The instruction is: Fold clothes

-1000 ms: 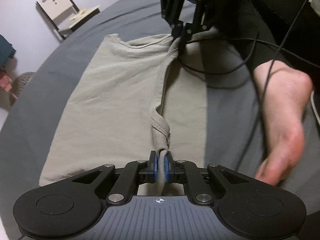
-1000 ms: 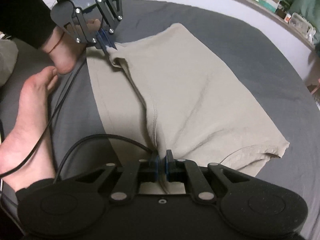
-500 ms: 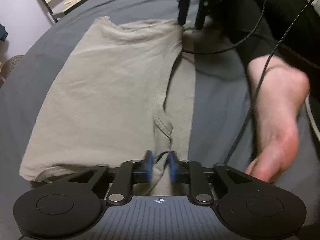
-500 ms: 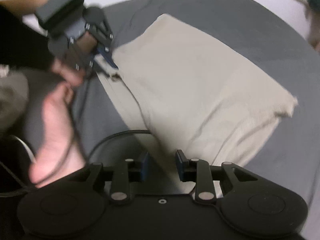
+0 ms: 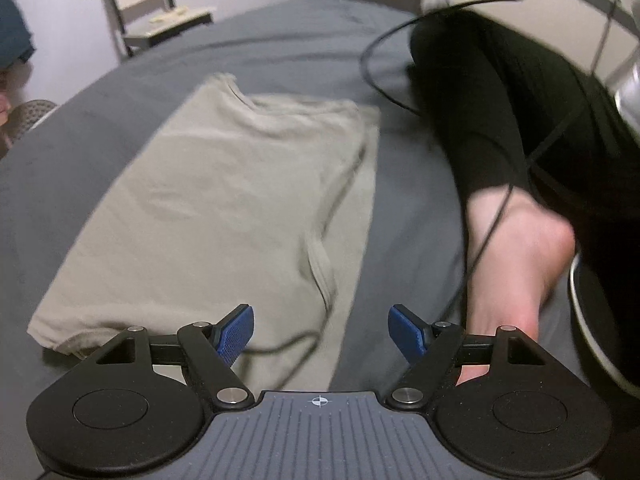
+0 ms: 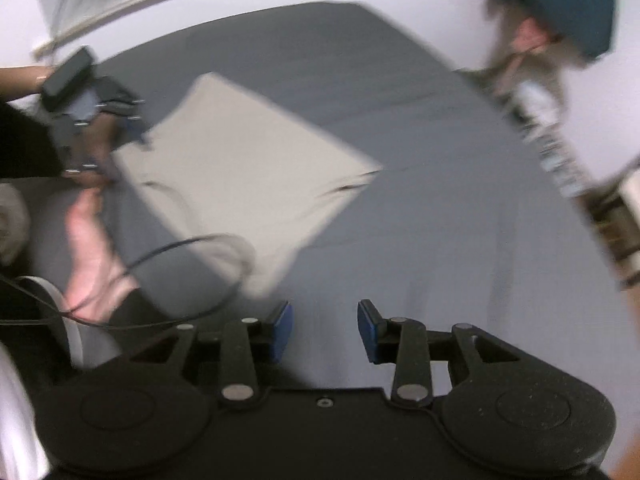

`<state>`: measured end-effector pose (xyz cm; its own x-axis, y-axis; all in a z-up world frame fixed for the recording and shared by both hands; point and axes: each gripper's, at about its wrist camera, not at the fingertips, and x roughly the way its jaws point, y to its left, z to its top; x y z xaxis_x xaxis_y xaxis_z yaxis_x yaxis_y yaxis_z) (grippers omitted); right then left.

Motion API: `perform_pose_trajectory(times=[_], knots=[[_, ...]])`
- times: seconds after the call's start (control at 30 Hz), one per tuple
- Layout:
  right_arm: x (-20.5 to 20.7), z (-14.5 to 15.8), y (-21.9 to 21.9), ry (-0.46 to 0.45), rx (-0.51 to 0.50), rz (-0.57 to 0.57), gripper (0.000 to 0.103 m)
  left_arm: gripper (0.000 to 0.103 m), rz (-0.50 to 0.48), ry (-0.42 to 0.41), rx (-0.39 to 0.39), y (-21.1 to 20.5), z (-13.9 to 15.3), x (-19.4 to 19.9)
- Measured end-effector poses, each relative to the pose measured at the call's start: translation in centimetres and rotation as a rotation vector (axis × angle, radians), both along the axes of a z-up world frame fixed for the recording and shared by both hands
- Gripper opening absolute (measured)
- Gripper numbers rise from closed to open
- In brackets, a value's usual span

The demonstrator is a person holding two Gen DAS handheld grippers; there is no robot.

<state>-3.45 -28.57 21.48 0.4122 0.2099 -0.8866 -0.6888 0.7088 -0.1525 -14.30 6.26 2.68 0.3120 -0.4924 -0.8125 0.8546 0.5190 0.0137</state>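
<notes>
A bed covered with a dark grey sheet fills most of both views, and the task's garment, a beige T-shirt, lies flat on it, folded lengthwise into a long rectangle, with one side panel turned over onto the body so that a hemmed edge runs down the near right part. Seen from the right wrist camera the same T-shirt reads as a pale, blurred slab resting alone on the sheet, with no tool touching it that can be made out. A person sits on the bed beside the garment: a leg in black trousers ends in a bare foot just to the right of the shirt's edge, and a black cable crosses over that foot. Against the far wall stands a pale wooden chair. The left gripper hangs above the near end of the shirt, its blue-padded jaws spread wide and opening further, with nothing between them but a view of cloth and sheet below. The right gripper is over bare sheet, clear of the shirt, its jaws partly apart and opening, likewise with nothing between them. The right wrist view is heavily blurred; at its left edge the left gripper appears close by the shirt's far corner, though whether it touches the cloth cannot be told there.
</notes>
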Motion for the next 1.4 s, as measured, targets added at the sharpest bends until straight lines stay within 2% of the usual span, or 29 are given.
perform_pose_trajectory(times=[0.07, 0.17, 0.2, 0.27, 0.33, 0.4, 0.43, 0.53, 0.6, 0.67, 0.77, 0.87, 0.93, 1.0, 1.03, 1.1, 1.17, 1.2, 1.3, 1.4], knots=[[1.3, 1.8, -1.9, -0.082, -0.042, -0.056, 0.037, 0.076, 0.039, -0.017, -0.043, 0.3, 0.5, 0.5], [3.7, 3.3, -4.0, -0.224, -0.100, -0.143, 0.044, 0.076, 0.150, -0.037, -0.122, 1.2, 0.9, 1.6], [4.5, 3.5, -4.4, -0.269, -0.117, -0.160, 0.049, 0.076, 0.202, -0.038, -0.154, 1.6, 1.0, 2.1], [6.7, 2.0, -4.9, -0.309, -0.116, -0.191, 0.050, 0.076, 0.328, -0.031, -0.229, 2.5, 0.7, 3.1], [9.3, -0.8, -5.1, -0.257, -0.054, -0.220, 0.050, 0.076, 0.459, -0.023, -0.306, 3.4, 0.3, 4.1], [11.5, -4.7, -5.1, -0.172, 0.050, -0.251, 0.050, 0.076, 0.578, 0.008, -0.349, 4.3, -0.4, 5.1], [12.5, -6.8, -5.0, -0.125, 0.109, -0.267, 0.050, 0.076, 0.609, 0.019, -0.332, 4.4, -0.7, 5.4], [14.0, -12.9, -3.9, -0.026, 0.238, -0.276, 0.050, 0.076, 0.650, 0.043, -0.217, 4.4, -1.3, 6.1], [14.2, -16.0, -2.3, -0.008, 0.281, -0.236, 0.049, 0.076, 0.673, 0.034, -0.121, 4.3, -1.5, 6.5], [14.3, -18.5, -0.7, 0.000, 0.319, -0.186, 0.049, 0.076, 0.698, -0.001, -0.094, 4.9, -1.5, 6.9], [15.0, -20.0, 1.1, 0.034, 0.418, -0.155, 0.050, 0.076, 0.805, -0.048, -0.133, 6.6, -1.3, 8.1], [16.1, -19.9, 2.1, 0.070, 0.517, -0.185, 0.053, 0.076, 0.945, -0.055, -0.206, 9.2, -1.7, 9.9], [17.2, -20.0, 2.1, 0.071, 0.562, -0.238, 0.062, 0.076, 1.031, -0.006, -0.295, 11.4, -2.3, 11.1], [18.3, -20.3, 1.9, 0.095, 0.615, -0.285, 0.063, 0.076, 1.093, 0.055, -0.387, 13.2, -3.2, 12.2], [18.8, -20.7, 1.9, 0.123, 0.635, -0.308, 0.063, 0.076, 1.115, 0.077, -0.409, 13.7, -3.7, 12.7], [19.9, -21.6, 2.0, 0.180, 0.662, -0.355, 0.063, 0.076, 1.138, 0.098, -0.392, 14.2, -4.5, 13.7], [20.6, -22.7, 2.4, 0.225, 0.648, -0.373, 0.062, 0.076, 1.121, 0.102, -0.320, 14.0, -5.5, 14.5], [20.7, -23.2, 2.7, 0.234, 0.636, -0.367, 0.058, 0.076, 1.101, 0.100, -0.272, 13.6, -6.0, 14.9], [20.6, -23.7, 3.2, 0.212, 0.625, -0.315, 0.050, 0.076, 1.009, 0.019, -0.144, 11.9, -6.9, 15.4], [19.2, -23.4, 4.2, 0.138, 0.546, -0.213, 0.044, 0.076, 0.974, -0.035, -0.053, 10.3, -7.4, 15.8]])
